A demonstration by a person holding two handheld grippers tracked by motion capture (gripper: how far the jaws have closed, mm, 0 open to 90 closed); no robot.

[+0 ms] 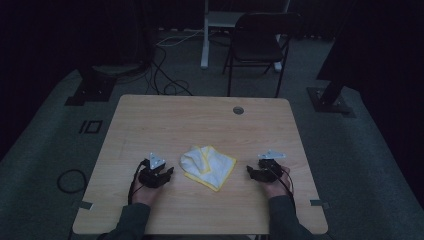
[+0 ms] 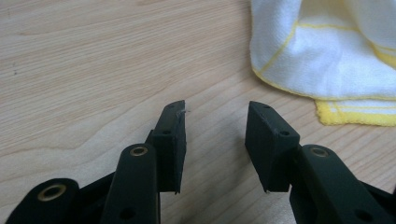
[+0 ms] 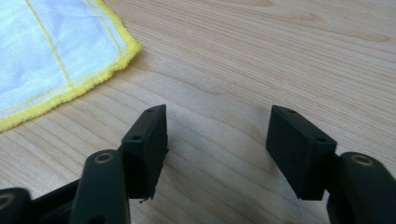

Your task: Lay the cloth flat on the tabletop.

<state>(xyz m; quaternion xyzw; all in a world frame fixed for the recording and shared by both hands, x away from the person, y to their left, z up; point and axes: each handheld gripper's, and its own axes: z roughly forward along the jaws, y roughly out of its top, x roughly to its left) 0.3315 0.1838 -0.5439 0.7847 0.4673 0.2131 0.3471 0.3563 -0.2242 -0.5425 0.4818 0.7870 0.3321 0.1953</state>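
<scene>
The left gripper [image 1: 161, 174] had its jaws spread wide with nothing between them, poised over bare tabletop [image 1: 165, 120]. The right gripper [image 1: 259, 173] likewise stood with jaws wide apart, holding and touching nothing. One white cloth [image 1: 207, 165] with yellow edging lay crumpled and partly folded on the tabletop between the two grippers, apart from both. Two grippers, one cloth.

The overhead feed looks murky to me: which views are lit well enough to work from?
High view: dim and underexposed, though the cloth on the table stays visible. Left gripper view: bright and sharp. Right gripper view: bright, wood grain crisp, no glare.
</scene>
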